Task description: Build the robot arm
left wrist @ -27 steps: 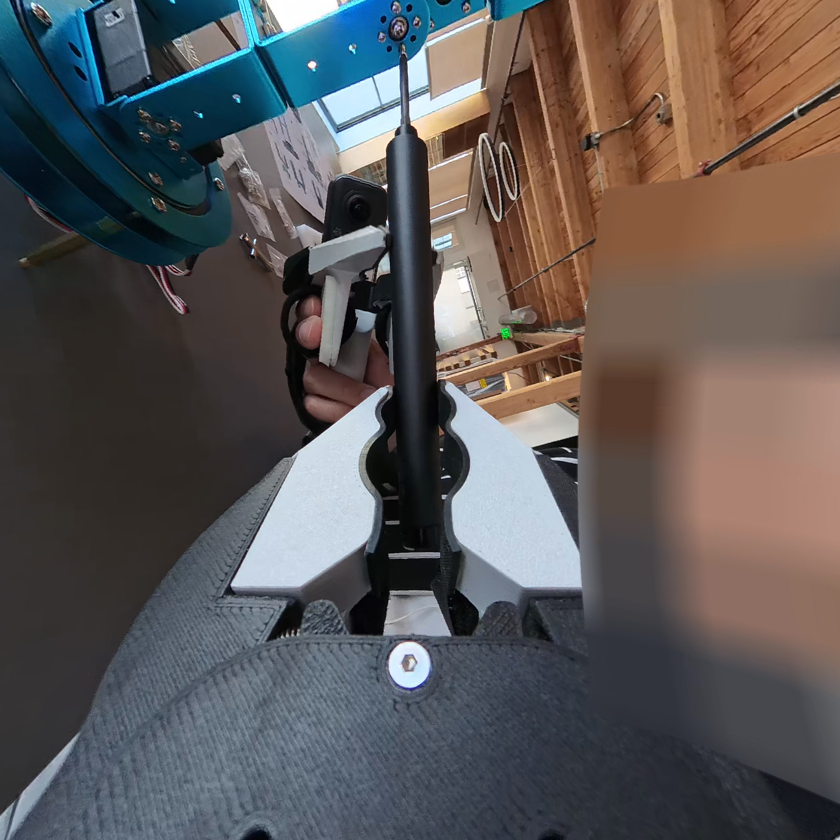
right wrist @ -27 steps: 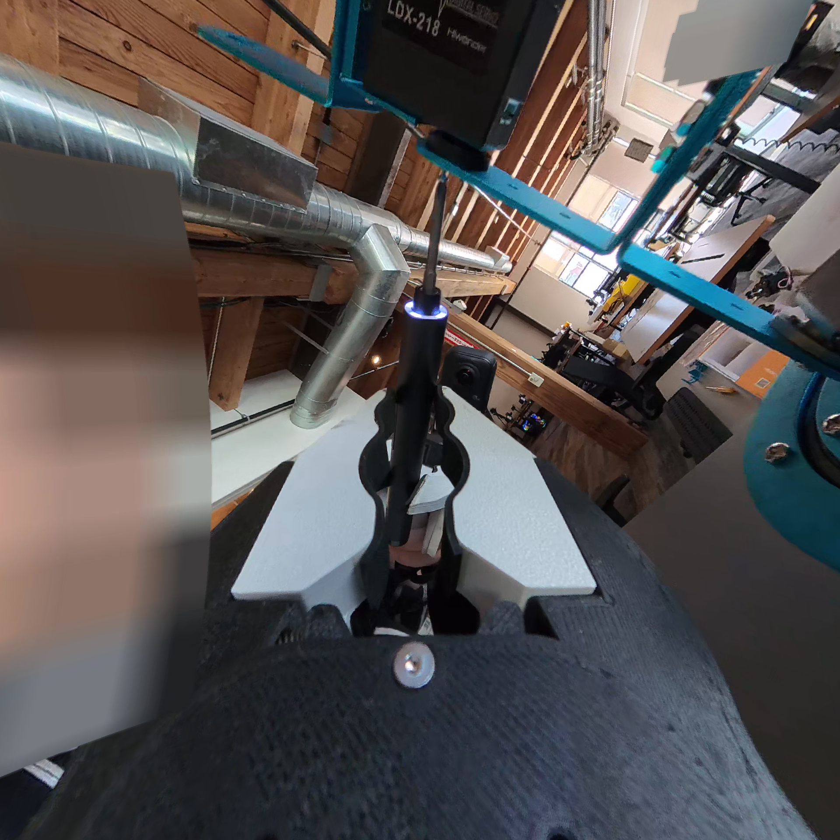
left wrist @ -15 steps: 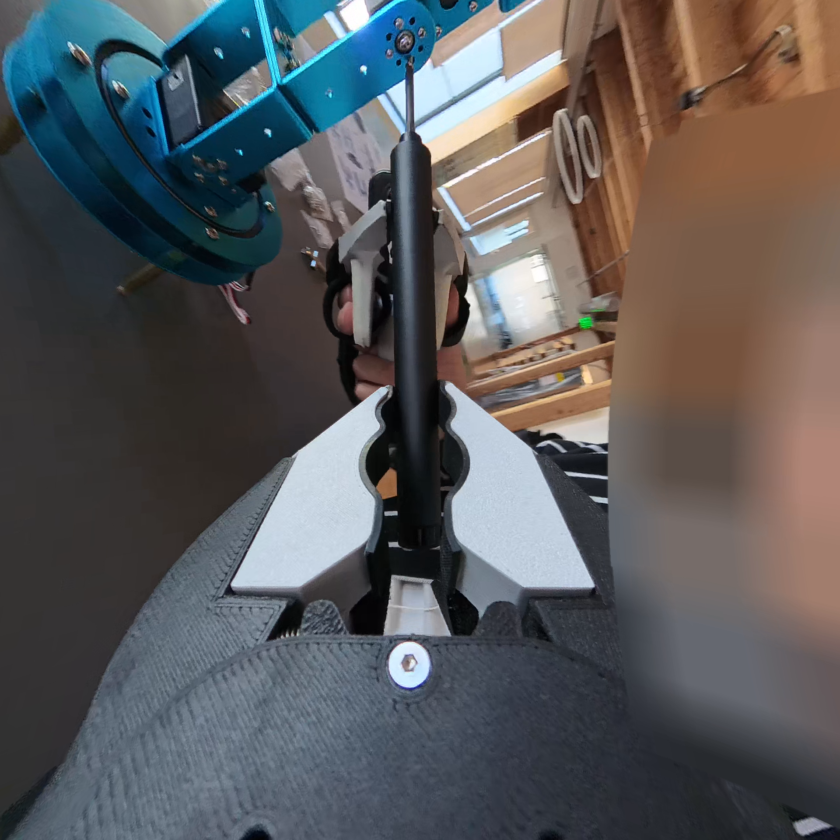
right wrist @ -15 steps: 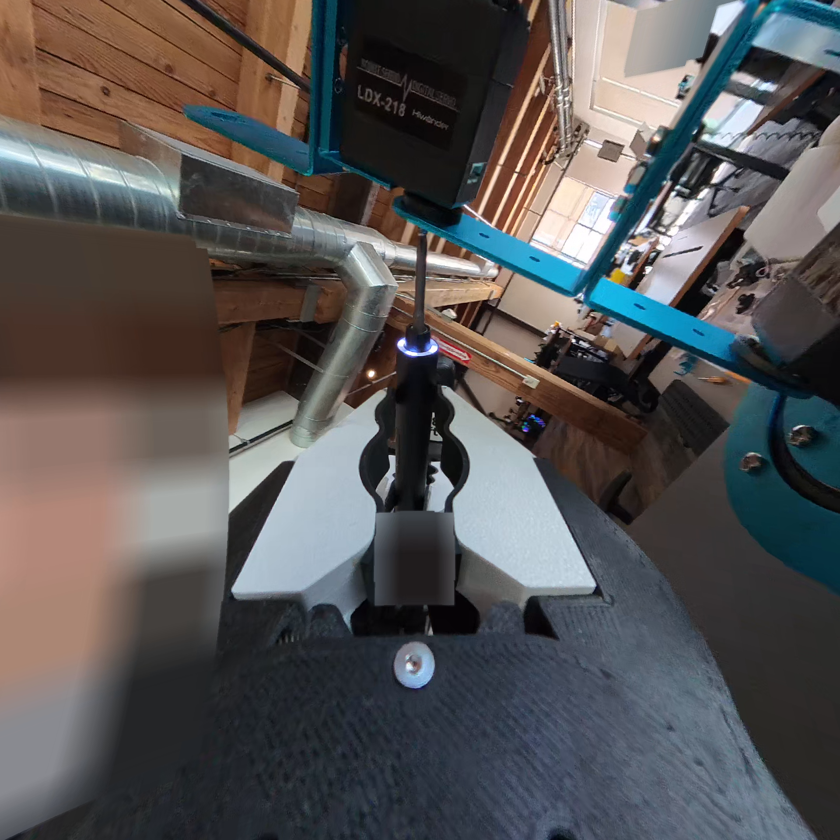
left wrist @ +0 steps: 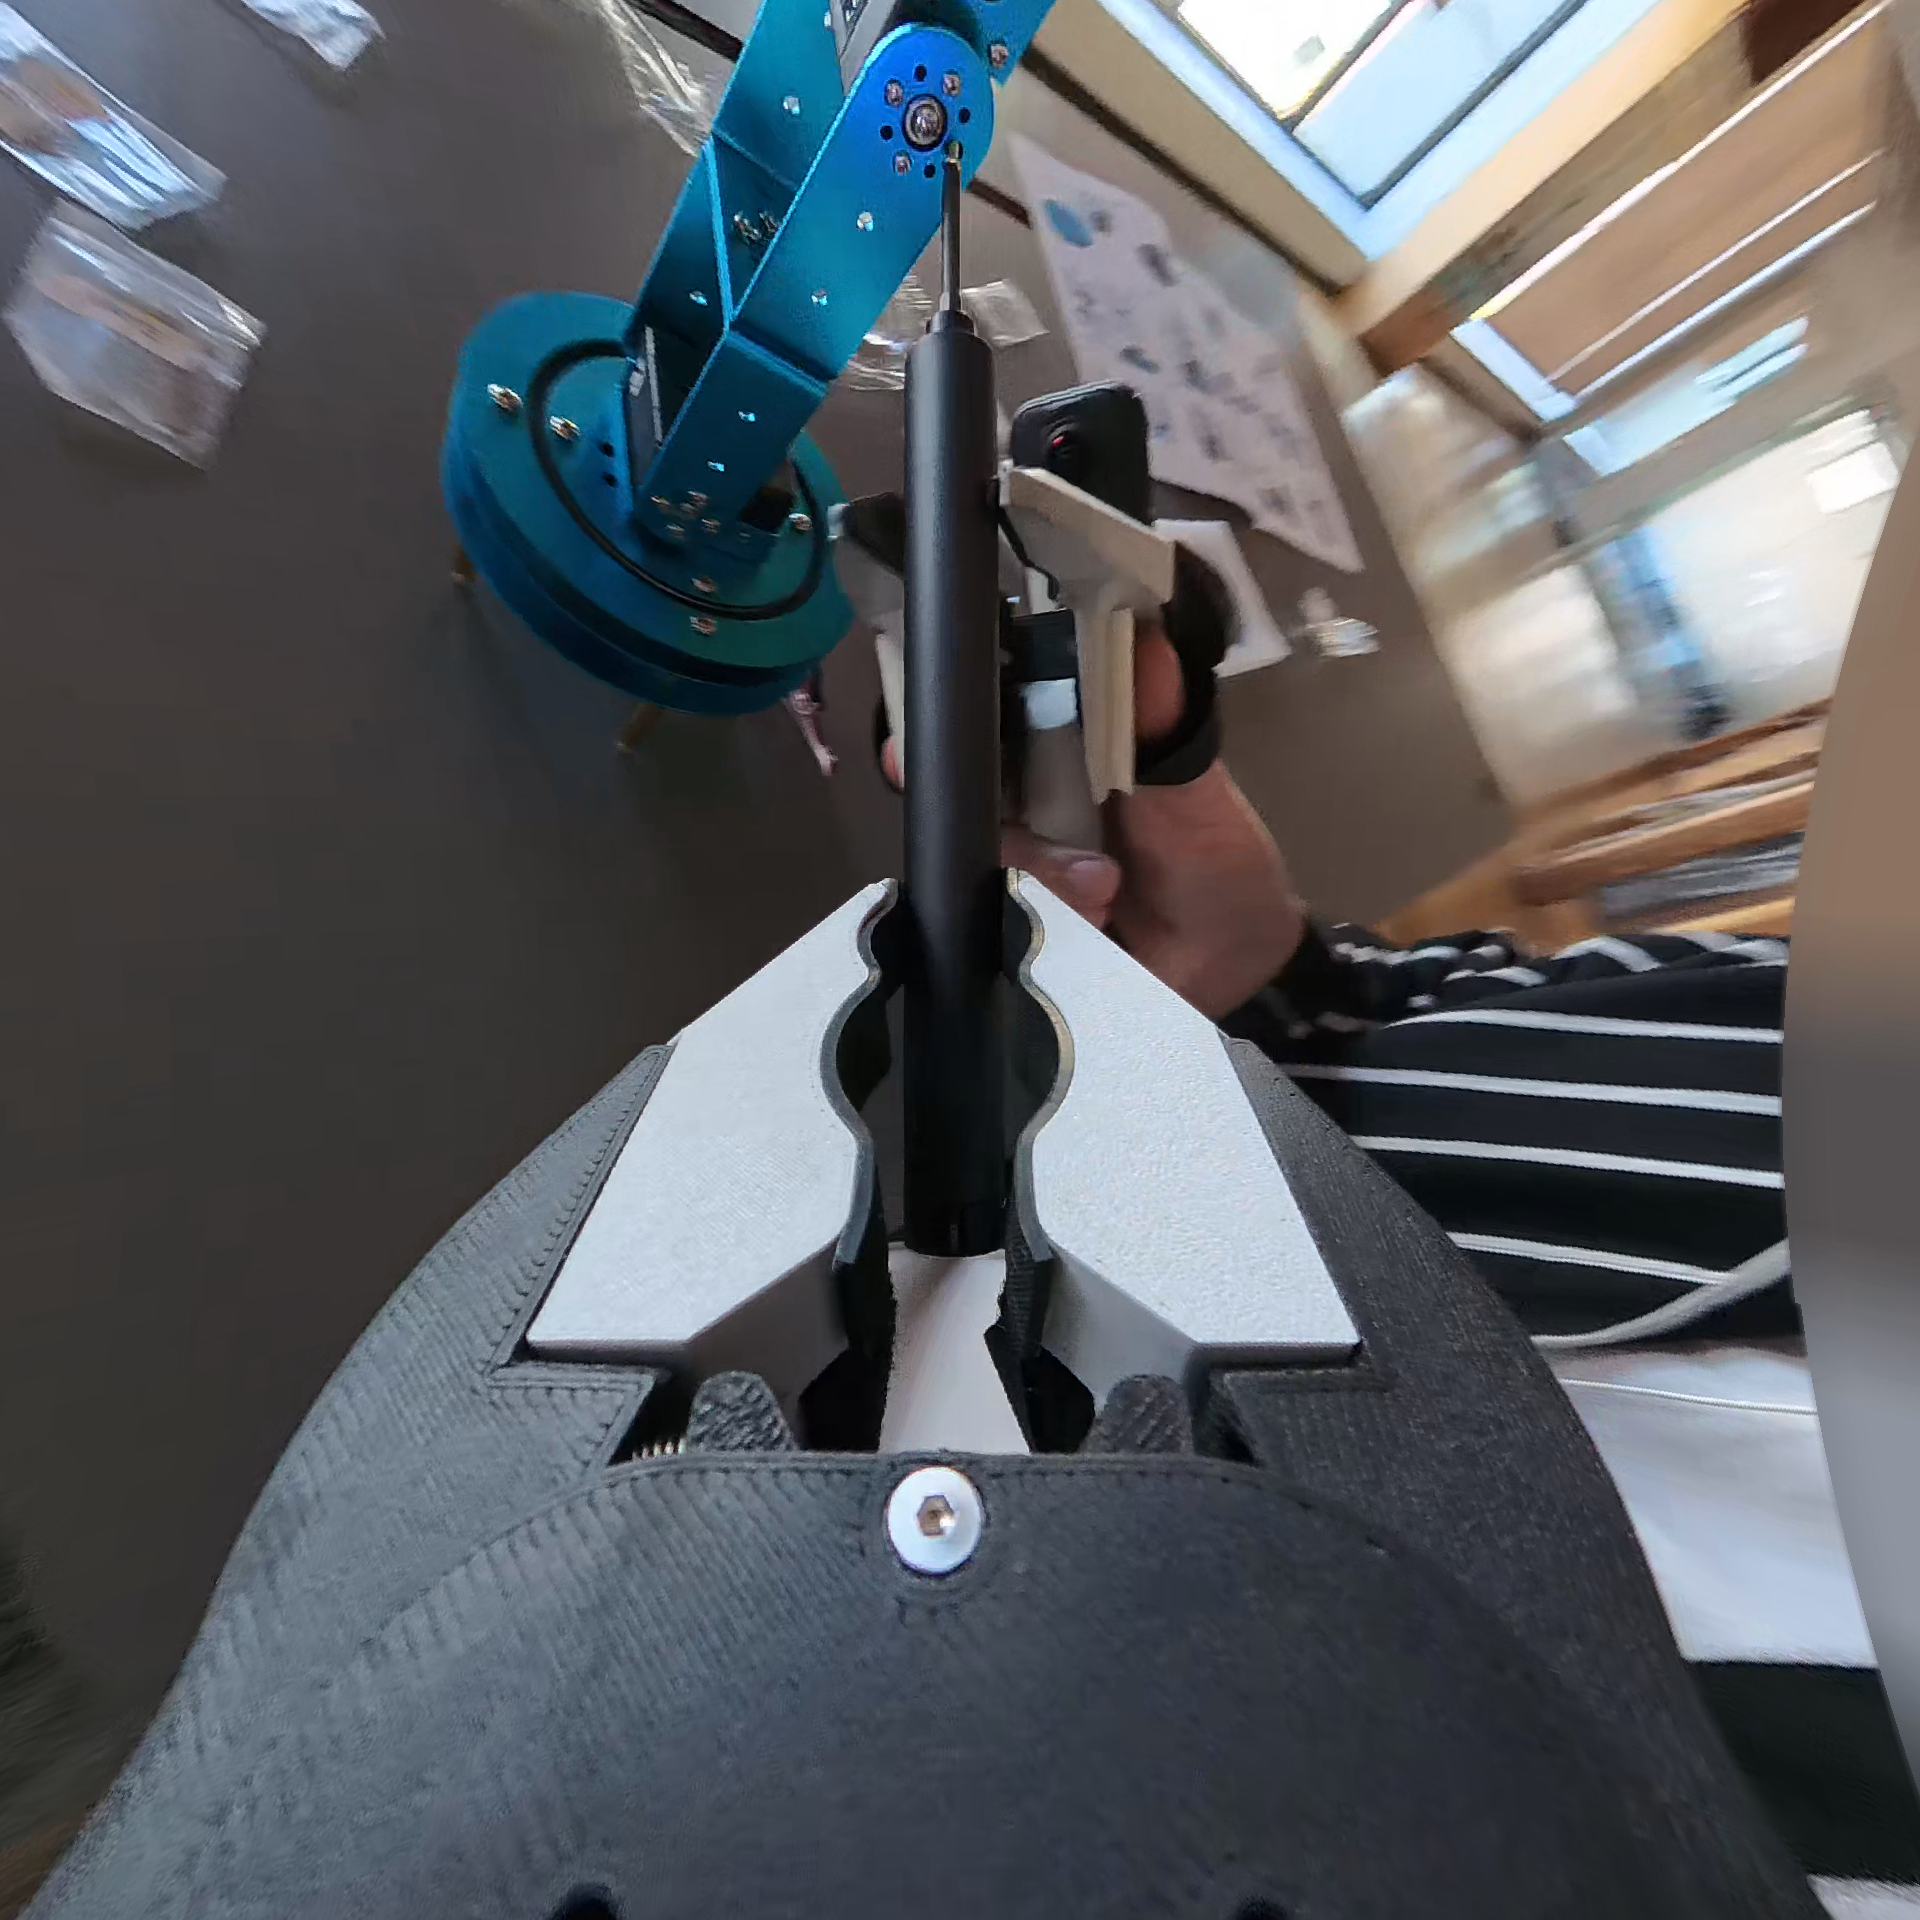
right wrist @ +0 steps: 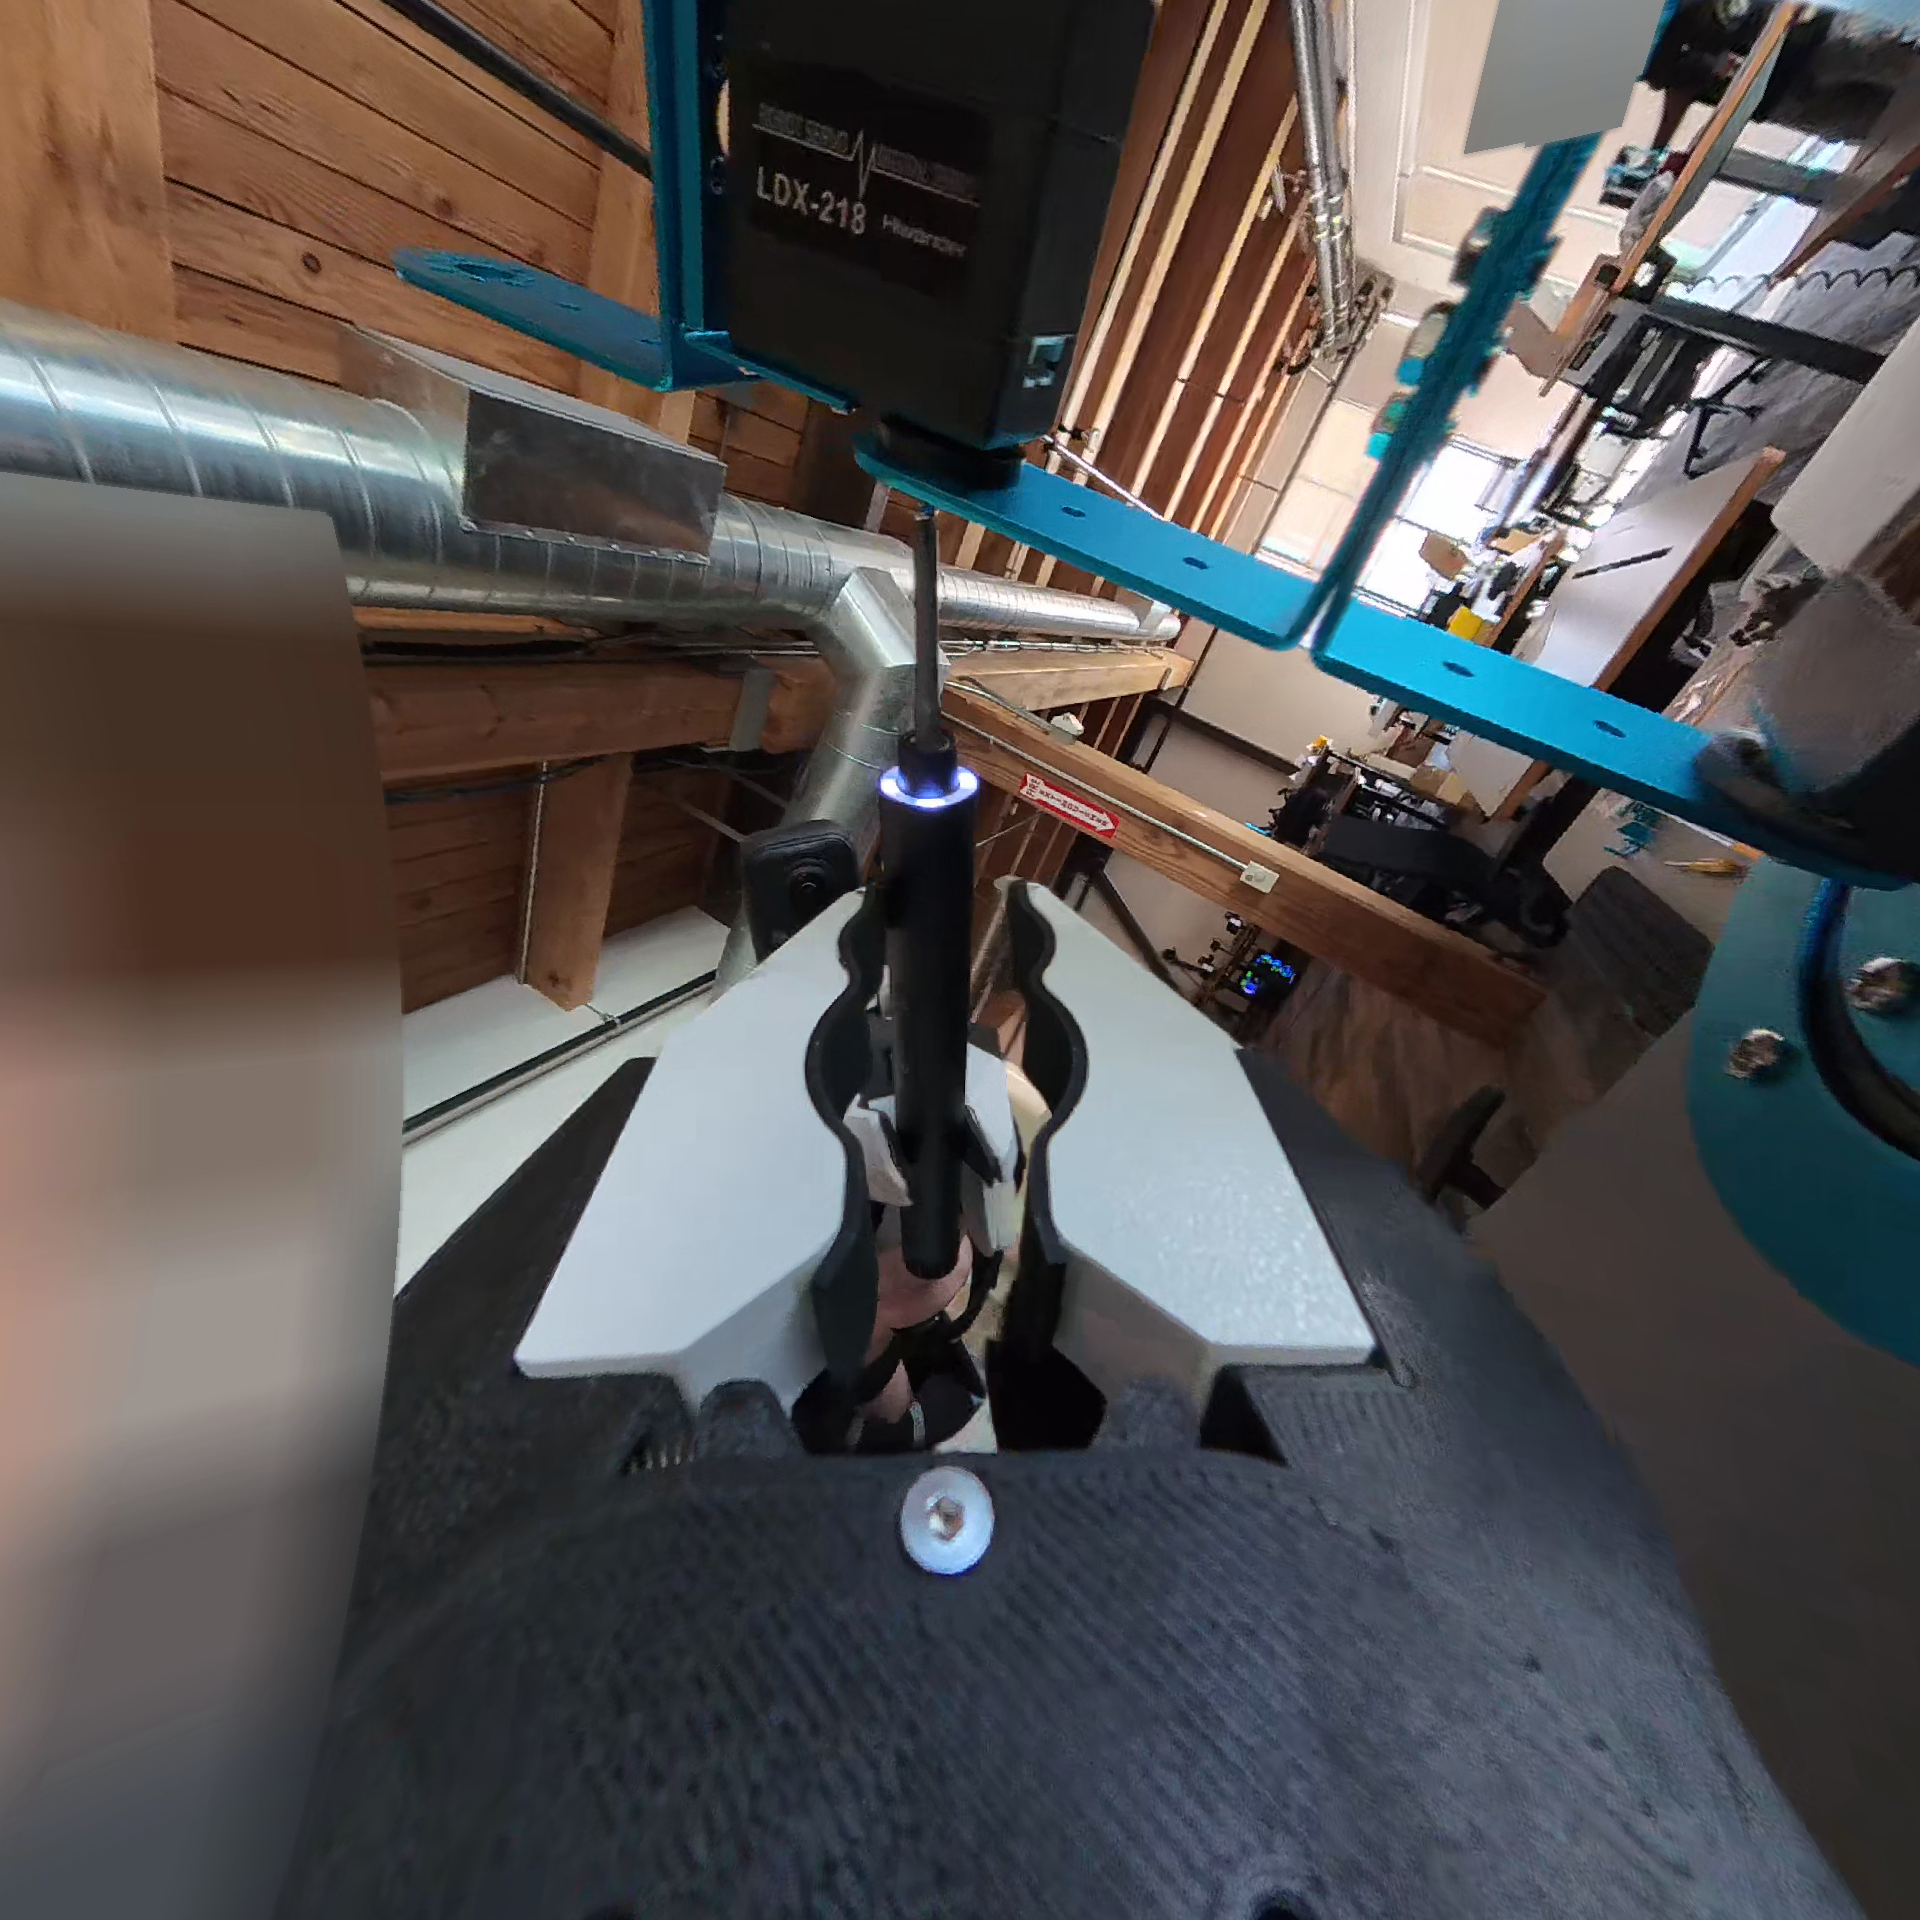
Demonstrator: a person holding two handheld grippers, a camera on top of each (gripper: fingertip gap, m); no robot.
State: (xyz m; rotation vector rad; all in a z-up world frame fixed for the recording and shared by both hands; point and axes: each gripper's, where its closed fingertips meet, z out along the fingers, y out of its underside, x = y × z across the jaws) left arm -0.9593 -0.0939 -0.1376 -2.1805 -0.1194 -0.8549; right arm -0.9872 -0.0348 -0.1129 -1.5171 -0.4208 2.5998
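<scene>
Black gripper (left wrist: 951, 914) body, white fingers (left wrist: 727, 1164), striped sleeve (left wrist: 1538, 1091).

Silver duct (right wrist: 416, 499), wood wall (right wrist: 312, 208), paper sheet (left wrist: 1174, 343)

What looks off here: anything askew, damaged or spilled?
Nothing stands out. The left hand-held gripper is shut on the black electric screwdriver, which sits straight between its fingers with the bit at the blue servo bracket. The right hand-held gripper is open, a finger either side of the barrel. No damage or spill is visible.
</scene>
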